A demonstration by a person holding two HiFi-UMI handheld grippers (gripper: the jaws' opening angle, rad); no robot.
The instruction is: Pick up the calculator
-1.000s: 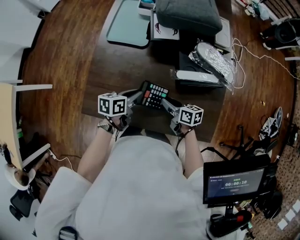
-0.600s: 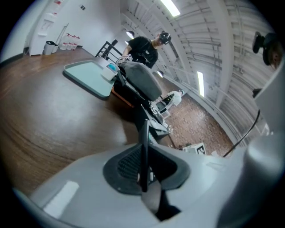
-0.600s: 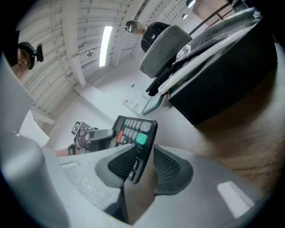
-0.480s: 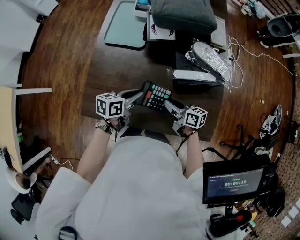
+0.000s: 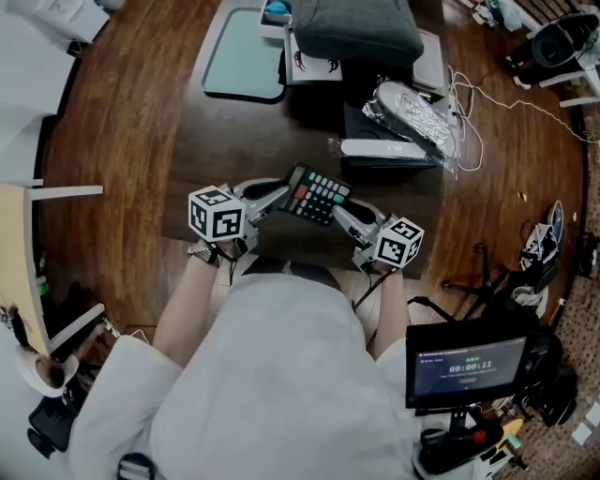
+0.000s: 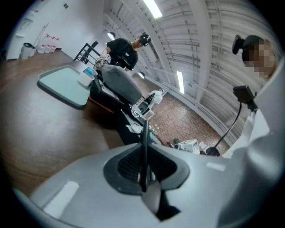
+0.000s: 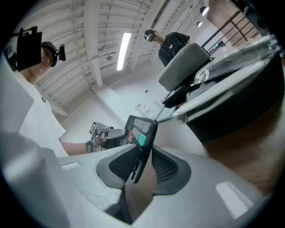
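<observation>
The black calculator (image 5: 317,195), with grey, red and green keys, hangs between my two grippers above the dark mat. My left gripper (image 5: 279,196) is shut on its left end. In the left gripper view the calculator (image 6: 144,142) shows edge-on as a thin dark blade clamped between the pads (image 6: 127,167). My right gripper (image 5: 343,213) holds its right end, and its jaws are closing with the calculator (image 7: 141,131) between them, the pads (image 7: 164,167) against it. The left gripper (image 7: 106,136) also shows in the right gripper view, behind the calculator.
A teal tray (image 5: 246,58) lies at the back left of the dark mat (image 5: 225,141). A grey cushion (image 5: 361,28), a foil-wrapped bundle (image 5: 417,105), a white bar (image 5: 380,148) and a black box stand behind the calculator. White cables (image 5: 487,103) trail right; a monitor (image 5: 469,361) stands near right.
Both grippers have lifted with the calculator between them. The calculator has drifted slightly right in the head view, and the right gripper's marker cube has swung outward to the right.
</observation>
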